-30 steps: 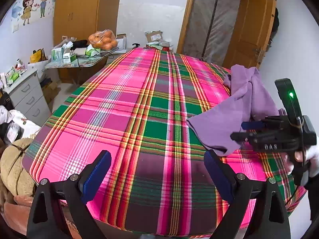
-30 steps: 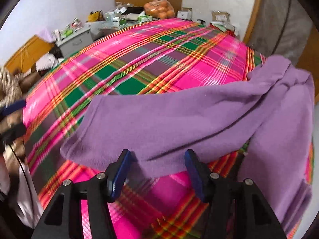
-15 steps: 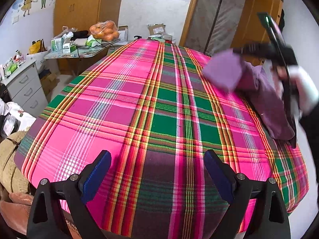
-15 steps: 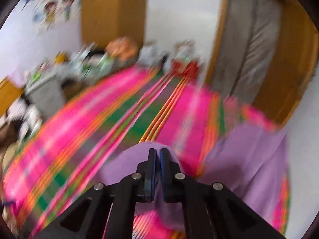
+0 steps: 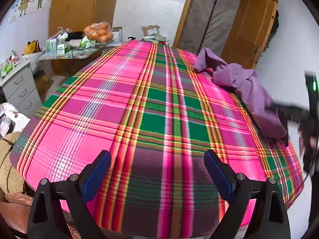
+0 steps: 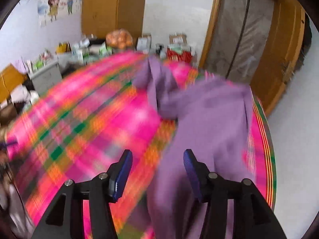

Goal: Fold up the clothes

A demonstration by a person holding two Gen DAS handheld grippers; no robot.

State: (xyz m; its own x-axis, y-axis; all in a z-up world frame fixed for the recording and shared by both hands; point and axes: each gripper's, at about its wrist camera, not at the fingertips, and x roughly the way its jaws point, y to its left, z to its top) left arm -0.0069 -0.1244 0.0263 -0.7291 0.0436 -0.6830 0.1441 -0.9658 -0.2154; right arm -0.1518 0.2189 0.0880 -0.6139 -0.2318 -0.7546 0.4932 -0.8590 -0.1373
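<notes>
The bench is covered with a woven plaid cloth in pink, green and yellow; its surface looks matt and smooth, with fine threads visible. The purple garment is soft matt cloth, a little fuzzy, and it lies in loose wrinkles. The left gripper is of black matt plastic with small shiny metal screws; the pads on its jaws are dark blue and look rubbery, with fine ridges. The right gripper is made the same way. The door and the wardrobe are of varnished wood with a slight gloss. The drawer cabinet looks smooth and grey.
</notes>
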